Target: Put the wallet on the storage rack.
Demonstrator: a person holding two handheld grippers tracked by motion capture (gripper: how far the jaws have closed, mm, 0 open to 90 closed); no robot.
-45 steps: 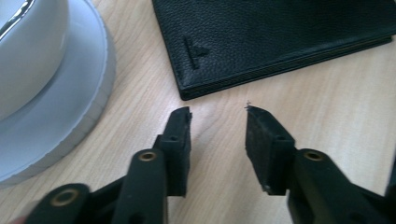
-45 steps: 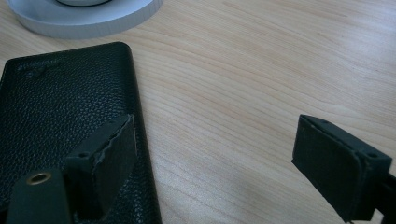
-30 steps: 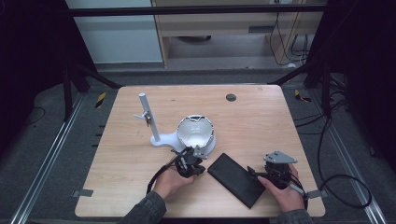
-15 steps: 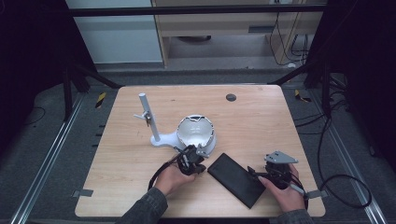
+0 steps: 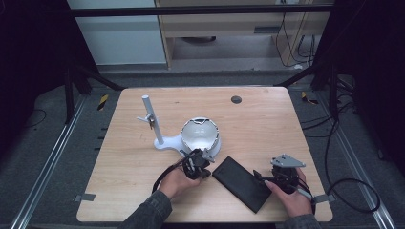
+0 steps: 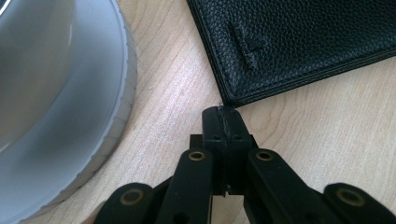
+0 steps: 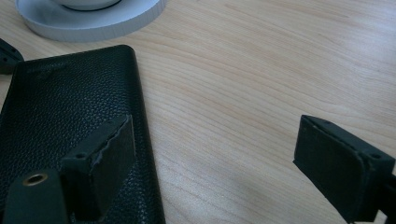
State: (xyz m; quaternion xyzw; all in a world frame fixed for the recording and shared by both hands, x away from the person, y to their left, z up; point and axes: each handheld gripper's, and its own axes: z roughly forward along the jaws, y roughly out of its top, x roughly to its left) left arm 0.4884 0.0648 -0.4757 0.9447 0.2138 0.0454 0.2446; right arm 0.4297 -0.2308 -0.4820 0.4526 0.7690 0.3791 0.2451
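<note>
High view shows our black wallet (image 5: 241,183) flat on the counter (image 5: 267,124) between our tongs, the left tongs (image 6: 223,117) pinched tight at its corner to nudge it, the right tongs (image 7: 229,163) wide apart over its edge, ready to grab.

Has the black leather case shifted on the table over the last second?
No. The black leather case lies at the same spot beside the white bowl stand.

High view overhead, far; 2 gripper views close, low; all share black wallet (image 5: 241,183).
</note>
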